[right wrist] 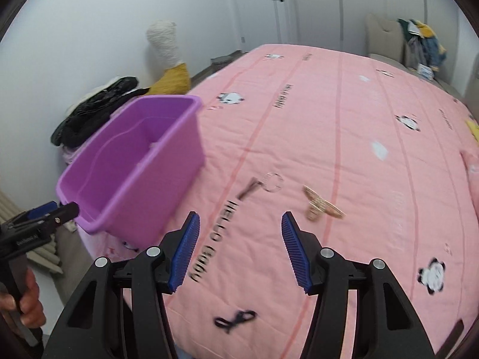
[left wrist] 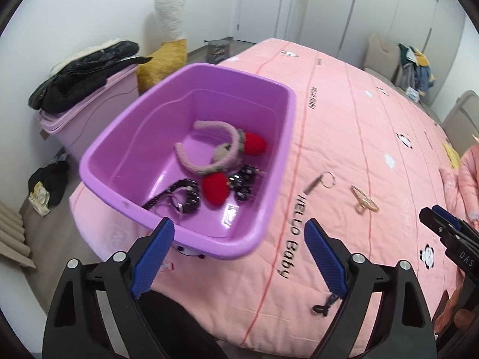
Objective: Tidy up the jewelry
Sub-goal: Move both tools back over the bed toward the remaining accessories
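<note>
A purple bin (left wrist: 143,137) sits on the pink bedspread (left wrist: 359,125) near its left edge. Inside lie a fuzzy headband (left wrist: 206,125) with red strawberries (left wrist: 254,145) and black chain pieces (left wrist: 185,194). On the bedspread right of the bin lie a key ring (left wrist: 320,181), a gold hair clip (left wrist: 363,203) and a small black clasp (left wrist: 324,299). My left gripper (left wrist: 239,223) hovers open over the bin's near rim. My right gripper (right wrist: 241,215) is open and holds nothing, short of the key ring (right wrist: 263,185) and gold clip (right wrist: 320,205); the black clasp (right wrist: 235,320) lies below it.
A lilac storage box with a black jacket (left wrist: 86,71) stands left of the bed, with a yellow and white plush (left wrist: 170,30) behind it. A chair piled with clothes (left wrist: 413,62) is at the far right. A hand (right wrist: 27,299) holds the left gripper's handle.
</note>
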### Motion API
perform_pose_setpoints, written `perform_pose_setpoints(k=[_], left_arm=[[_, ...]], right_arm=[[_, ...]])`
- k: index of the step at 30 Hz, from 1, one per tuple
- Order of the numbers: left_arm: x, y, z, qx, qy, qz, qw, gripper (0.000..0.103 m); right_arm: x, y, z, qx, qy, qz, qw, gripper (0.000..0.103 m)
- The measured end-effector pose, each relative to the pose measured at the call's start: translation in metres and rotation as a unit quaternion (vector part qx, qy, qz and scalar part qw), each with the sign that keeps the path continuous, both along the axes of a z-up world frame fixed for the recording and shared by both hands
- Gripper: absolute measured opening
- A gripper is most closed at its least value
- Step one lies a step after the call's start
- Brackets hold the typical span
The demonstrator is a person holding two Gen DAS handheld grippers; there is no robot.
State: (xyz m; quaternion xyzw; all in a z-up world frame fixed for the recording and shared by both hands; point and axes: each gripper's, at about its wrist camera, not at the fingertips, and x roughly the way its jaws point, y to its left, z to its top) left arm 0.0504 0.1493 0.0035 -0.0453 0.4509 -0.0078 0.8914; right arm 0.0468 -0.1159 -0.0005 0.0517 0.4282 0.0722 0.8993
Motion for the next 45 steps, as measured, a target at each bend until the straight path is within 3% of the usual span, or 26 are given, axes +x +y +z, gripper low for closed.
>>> perform_pose_setpoints(k=[7, 22, 35, 45], left_arm=[[-0.018, -0.046, -0.028, -0.014, 0.011, -0.044, 0.9989, 0.095], [-0.051, -0.102, -0.088, 0.020, 0.043, -0.087, 0.9951, 0.095], [-0.074, -0.150, -0.164, 0.044, 0.099, -0.114, 0.9876, 0.095], [-0.060, -0.174, -0.209, 0.053, 0.115, -0.110, 0.9858, 0.095]], right_arm=[[-0.041, -0.052, -0.034, 0.004, 0.018, -0.049, 0.999, 0.057], [-0.081, -0.105, -0.089, 0.043, 0.045, -0.098, 0.993, 0.058], [-0.076, -0.122, -0.125, 0.064, 0.057, -0.091, 0.992, 0.058], [-0.055, -0.146, -0.143, 0.079, 0.056, -0.106, 0.990, 0.058]])
